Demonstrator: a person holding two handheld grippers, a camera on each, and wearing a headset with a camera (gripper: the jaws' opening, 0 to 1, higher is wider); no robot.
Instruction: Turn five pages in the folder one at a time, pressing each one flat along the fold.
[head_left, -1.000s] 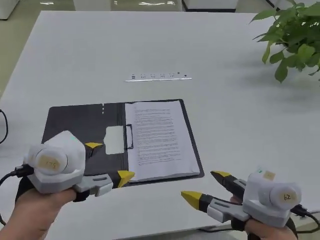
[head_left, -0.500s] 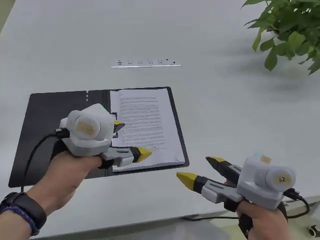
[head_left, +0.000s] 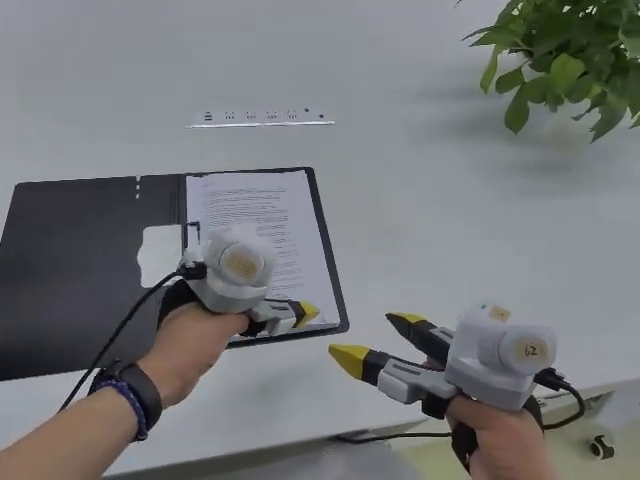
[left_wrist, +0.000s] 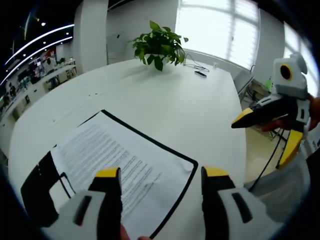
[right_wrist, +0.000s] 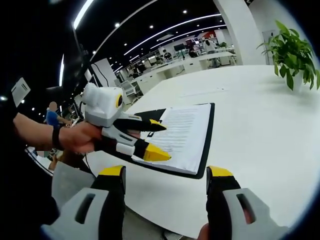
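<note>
White table (head_left: 450, 200) in an open-plan office with strip lights; potted plant (head_left: 560, 60) at its far right. Folder (head_left: 80, 270) lies open, page stack (head_left: 255, 225) flat on its right half. Your left gripper (left_wrist: 161, 175) hovers, jaws wide, over the stack's near corner. Your right gripper (head_left: 372, 337) is also wide and empty, beside the folder. Judged: no page lifted yet. Next: pinch the top sheet's corner alone.
</note>
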